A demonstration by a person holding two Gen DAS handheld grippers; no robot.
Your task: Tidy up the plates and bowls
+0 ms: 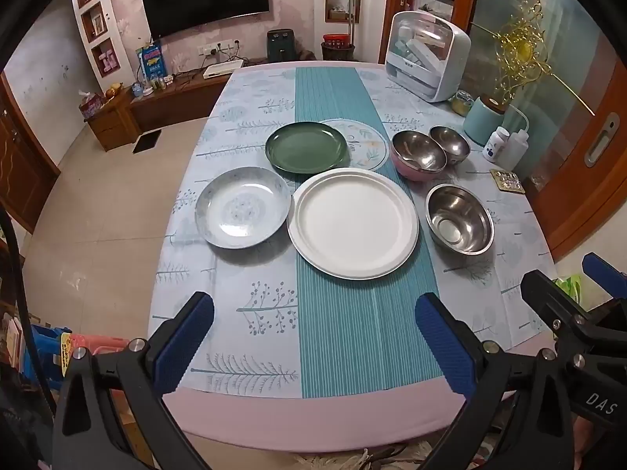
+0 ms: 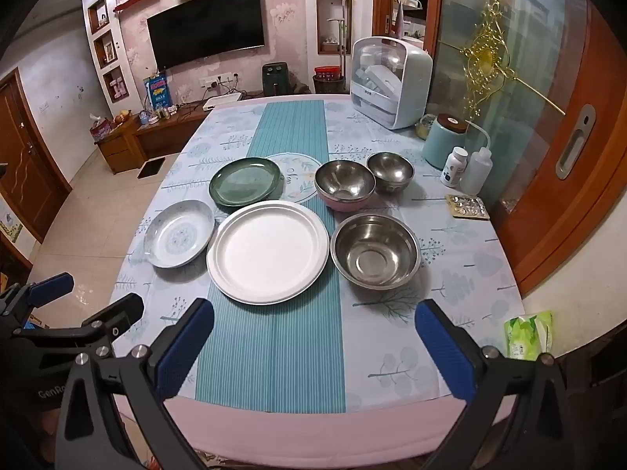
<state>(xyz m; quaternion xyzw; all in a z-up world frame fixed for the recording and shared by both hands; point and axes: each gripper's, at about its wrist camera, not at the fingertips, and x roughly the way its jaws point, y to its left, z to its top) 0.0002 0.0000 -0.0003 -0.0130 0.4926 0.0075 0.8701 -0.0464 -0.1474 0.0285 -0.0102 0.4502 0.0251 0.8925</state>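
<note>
Left gripper: the left gripper (image 1: pixel 313 337) hangs over the near edge of the table, fingers spread wide, holding nothing.
Right gripper: the right gripper (image 2: pixel 313 342) hangs beside it, fingers spread wide too, also holding nothing.
Big white round plate: the big white round plate (image 1: pixel 352 222) lies flat in the middle on the teal striped runner (image 1: pixel 352 337). It looks light and a bit bendy, like paper. Pinch its raised rim gently.
Pale blue flowery deep plate: the pale blue flowery deep plate (image 1: pixel 243 207) sits just left of the white one. It looks hard, shiny and breakable. Grab the rim, and do not bump it.
Dark green round plate: the dark green round plate (image 1: pixel 306 148) is behind those two, partly on a round flowery mat (image 1: pixel 368 145). It looks stiff and smooth, so it may slip.
Big shiny metal bowl: the big shiny metal bowl (image 2: pixel 375 250) stands alone on the right. It is tough and light but slippery. Pinch the thin wall at the top.
Pink bowl with metal inside: the pink bowl with metal inside (image 2: pixel 345 188) is behind it.
Small shiny metal bowl: the small shiny metal bowl (image 2: pixel 390 172) is right beside the pink one, maybe touching. It would probably fit inside a bigger bowl.
</note>
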